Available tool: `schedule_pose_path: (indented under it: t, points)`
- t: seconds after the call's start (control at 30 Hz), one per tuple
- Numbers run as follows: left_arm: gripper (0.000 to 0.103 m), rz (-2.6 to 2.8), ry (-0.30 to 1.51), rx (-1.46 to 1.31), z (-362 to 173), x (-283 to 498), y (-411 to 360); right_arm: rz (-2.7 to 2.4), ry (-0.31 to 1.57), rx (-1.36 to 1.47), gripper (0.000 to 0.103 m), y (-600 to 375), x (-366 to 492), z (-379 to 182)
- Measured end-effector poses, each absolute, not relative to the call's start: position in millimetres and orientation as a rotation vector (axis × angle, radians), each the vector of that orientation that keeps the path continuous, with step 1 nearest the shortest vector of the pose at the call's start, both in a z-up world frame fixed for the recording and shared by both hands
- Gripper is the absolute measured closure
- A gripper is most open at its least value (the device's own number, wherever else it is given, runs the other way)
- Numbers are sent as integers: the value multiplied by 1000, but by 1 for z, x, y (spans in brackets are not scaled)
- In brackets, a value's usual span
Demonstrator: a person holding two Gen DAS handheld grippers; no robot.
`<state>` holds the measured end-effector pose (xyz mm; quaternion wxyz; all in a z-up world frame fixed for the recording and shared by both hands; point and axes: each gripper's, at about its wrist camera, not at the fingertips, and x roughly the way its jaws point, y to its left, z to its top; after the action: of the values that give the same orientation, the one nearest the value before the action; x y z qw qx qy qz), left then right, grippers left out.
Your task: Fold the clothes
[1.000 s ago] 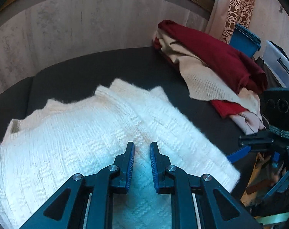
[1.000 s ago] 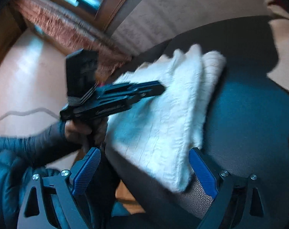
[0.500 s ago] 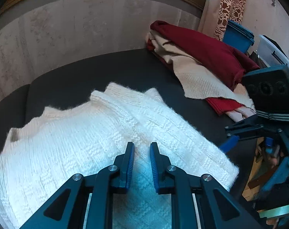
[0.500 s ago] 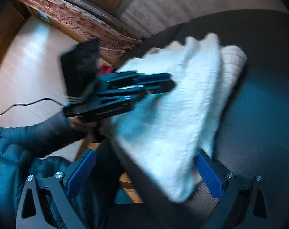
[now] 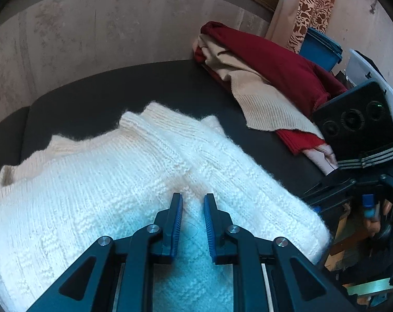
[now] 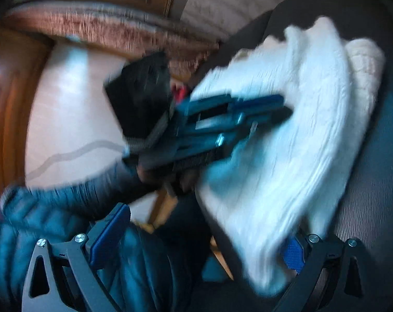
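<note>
A white sweater (image 5: 113,195) lies folded on the dark counter (image 5: 144,85). Only the left view shows the red and beige clothes (image 5: 269,78) piled at the far right and a blue bin (image 5: 321,49). Only the right view, blurred, shows the person's sleeve (image 6: 66,202). The left claw (image 5: 192,202) hovers over the sweater, narrowly parted, gripping nothing. The right claw (image 6: 204,236) is spread wide around the sweater's corner. No writing is readable.

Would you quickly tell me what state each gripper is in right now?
Left gripper: jaws narrowly parted over the white sweater, gripping nothing visible.
Right gripper: jaws wide open at the sweater's near edge, not closed on it.
</note>
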<state>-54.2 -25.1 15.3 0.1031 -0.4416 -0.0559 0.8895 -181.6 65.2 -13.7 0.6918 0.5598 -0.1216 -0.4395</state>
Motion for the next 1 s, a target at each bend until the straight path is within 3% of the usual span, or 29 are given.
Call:
schedule_pose_path:
  t: [0.03, 0.2, 0.3, 0.43, 0.6, 0.73, 0.87, 1.0]
  points:
    - [87, 2614, -157, -1305, 15, -54, -23, -949, -272, 1262, 0, 63, -179, -16]
    - [84, 2606, -46, -1277, 12, -50, -4, -804, 136, 1358, 0, 63, -125, -19]
    - [84, 2695, 49, -1238, 10, -47, 15, -863, 126, 1389, 0, 74, -137, -18]
    - [84, 2674, -238, -1230, 9, -54, 6, -1037, 59, 1425, 0, 104, -152, -10]
    - [86, 2675, -230, -1208, 14, -56, 12, -1325, -30, 1441, 0, 147, -167, 10]
    - [85, 2730, -448, -1148, 38, -27, -29, -1525, -100, 1219, 0, 141, -174, 69]
    - [85, 2855, -620, -1073, 63, 36, -86, -1632, -158, 975, 0, 93, -183, 99]
    - [83, 3050, -711, -1065, 79, 127, -153, -1645, -90, 897, 0, -10, -155, 79]
